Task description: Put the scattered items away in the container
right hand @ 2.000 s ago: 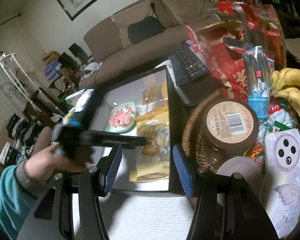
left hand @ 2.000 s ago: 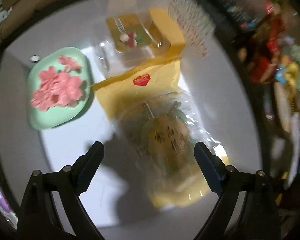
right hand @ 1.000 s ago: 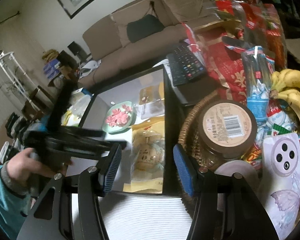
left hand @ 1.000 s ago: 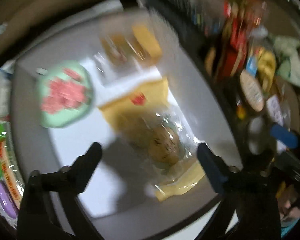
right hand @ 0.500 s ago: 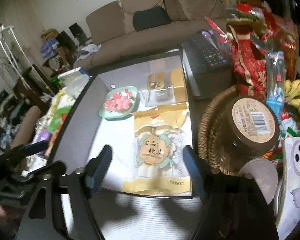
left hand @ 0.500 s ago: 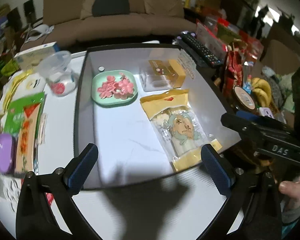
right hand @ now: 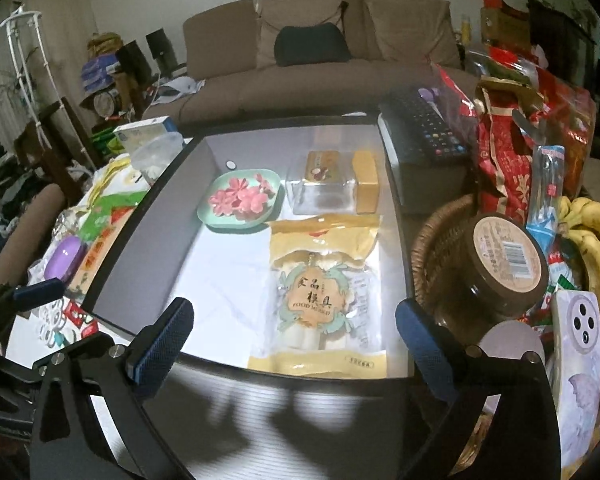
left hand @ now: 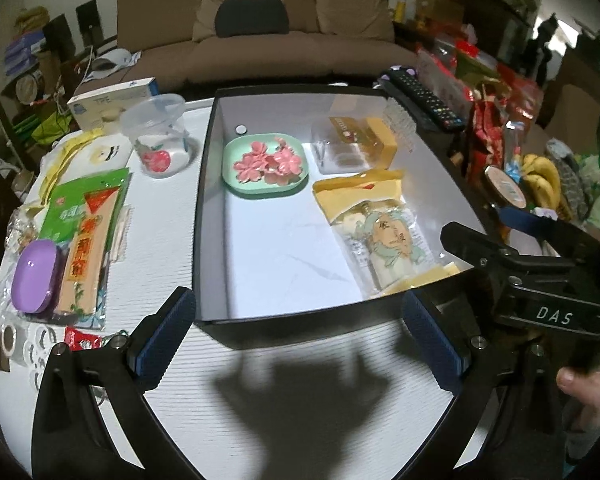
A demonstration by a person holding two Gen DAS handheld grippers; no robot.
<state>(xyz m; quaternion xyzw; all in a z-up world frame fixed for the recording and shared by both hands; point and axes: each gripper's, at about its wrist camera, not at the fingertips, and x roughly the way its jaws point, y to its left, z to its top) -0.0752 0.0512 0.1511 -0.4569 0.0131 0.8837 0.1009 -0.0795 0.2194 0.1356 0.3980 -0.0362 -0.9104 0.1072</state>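
A black box with a white floor [left hand: 268, 264] [right hand: 220, 272] lies on the table. In it are a green dish of pink flowers [left hand: 266, 166] [right hand: 240, 199], a clear and yellow pack [left hand: 354, 146] [right hand: 332, 188] and a yellow mould bag [left hand: 384, 232] [right hand: 320, 292]. Left of the box lie a green packet [left hand: 80, 232], a purple case [left hand: 34, 276] [right hand: 62, 260] and a plastic cup [left hand: 158, 140]. My left gripper [left hand: 300, 344] is open and empty in front of the box. My right gripper [right hand: 294, 336] is open and empty, also before the box, and shows at the right in the left wrist view [left hand: 512, 256].
A remote [left hand: 424, 100] [right hand: 424, 136], red snack bags [right hand: 512, 152], a wicker basket [right hand: 440, 256] with a brown jar [right hand: 504, 264] and bananas [right hand: 596, 224] crowd the right. A tissue box [left hand: 112, 100] and small stickers [left hand: 24, 344] are on the left. A sofa [left hand: 260, 36] stands behind.
Both grippers have pulled back and up from the box. The left one has left the mould bag lying in the box and now sees the whole table.
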